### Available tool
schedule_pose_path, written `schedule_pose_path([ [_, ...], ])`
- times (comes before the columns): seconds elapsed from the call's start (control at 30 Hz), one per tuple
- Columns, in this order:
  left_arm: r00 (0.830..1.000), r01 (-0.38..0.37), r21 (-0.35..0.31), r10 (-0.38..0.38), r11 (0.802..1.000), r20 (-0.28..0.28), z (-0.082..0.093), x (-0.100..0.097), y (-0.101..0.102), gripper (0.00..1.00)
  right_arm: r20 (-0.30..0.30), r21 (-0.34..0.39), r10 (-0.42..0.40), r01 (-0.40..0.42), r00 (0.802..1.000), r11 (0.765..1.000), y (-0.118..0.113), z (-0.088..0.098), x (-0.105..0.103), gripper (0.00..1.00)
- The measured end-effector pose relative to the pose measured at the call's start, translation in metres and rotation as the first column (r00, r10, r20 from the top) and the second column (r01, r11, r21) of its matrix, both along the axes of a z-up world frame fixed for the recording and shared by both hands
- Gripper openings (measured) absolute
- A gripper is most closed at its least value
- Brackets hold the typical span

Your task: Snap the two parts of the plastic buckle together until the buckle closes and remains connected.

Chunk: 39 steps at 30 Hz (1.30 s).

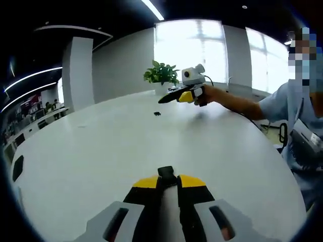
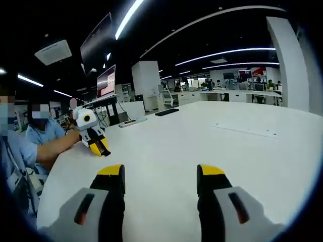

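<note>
The big white counter (image 1: 101, 151) curves away under both grippers, bare apart from a few small things. On the far edge a potted plant (image 1: 161, 73) stands against the bright windows.

A person's hand (image 1: 209, 95), forearm stretched out level over the counter, carries the right gripper (image 1: 169, 97); in its own view its fingers (image 2: 113, 182) stand wide apart with nothing between them.

The left gripper (image 1: 167, 189) sits low over the counter, its fingers nearly together, pinching a small black buckle part (image 1: 166, 173) whose end pokes out above the yellow tips. Most of that part is hidden between the pads.

Well apart, farther along the counter below the right gripper, lies a tiny black piece (image 1: 157, 114), too small to make out clearly.
</note>
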State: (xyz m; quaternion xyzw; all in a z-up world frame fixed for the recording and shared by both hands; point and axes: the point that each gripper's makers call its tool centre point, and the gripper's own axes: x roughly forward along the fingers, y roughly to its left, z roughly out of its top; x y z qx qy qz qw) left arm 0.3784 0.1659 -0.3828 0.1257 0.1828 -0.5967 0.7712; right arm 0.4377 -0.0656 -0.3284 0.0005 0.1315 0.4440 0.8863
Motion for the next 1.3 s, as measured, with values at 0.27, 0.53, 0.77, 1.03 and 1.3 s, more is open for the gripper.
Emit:
schedule_pose_path([
  [0.27, 1.0, 0.006, 0.001, -0.006, 1.0, 0.002, -0.001, -0.003, -0.002, 0.11, -0.001, -0.152, -0.111, 0.11, 0.994, 0.982, -0.044, -0.009, 0.036, 0.53],
  [0.53, 1.0, 0.007, 0.004, -0.007, 1.0, 0.008, 0.0, -0.001, -0.001, 0.11, -0.002, -0.247, -0.197, 0.191, 0.98, 0.95, -0.061, -0.025, 0.043, 0.55],
  [0.77, 1.0, 0.007, 0.008, -0.007, 1.0, 0.015, 0.0, -0.001, -0.001, 0.11, -0.007, -0.33, -0.178, 0.166, 0.984, 0.929, -0.064, -0.038, 0.061, 0.57],
  [1.03, 1.0, 0.008, 0.009, -0.008, 1.0, 0.018, 0.001, 0.0, 0.0, 0.11, -0.003, -0.368, -0.162, 0.15, 0.987, 0.918, -0.056, -0.046, 0.064, 0.58],
  [1.3, 1.0, 0.009, 0.01, -0.009, 1.0, 0.021, 0.001, -0.001, 0.0, 0.11, 0.002, -0.365, -0.151, 0.141, 0.989, 0.92, -0.041, -0.048, 0.056, 0.56],
])
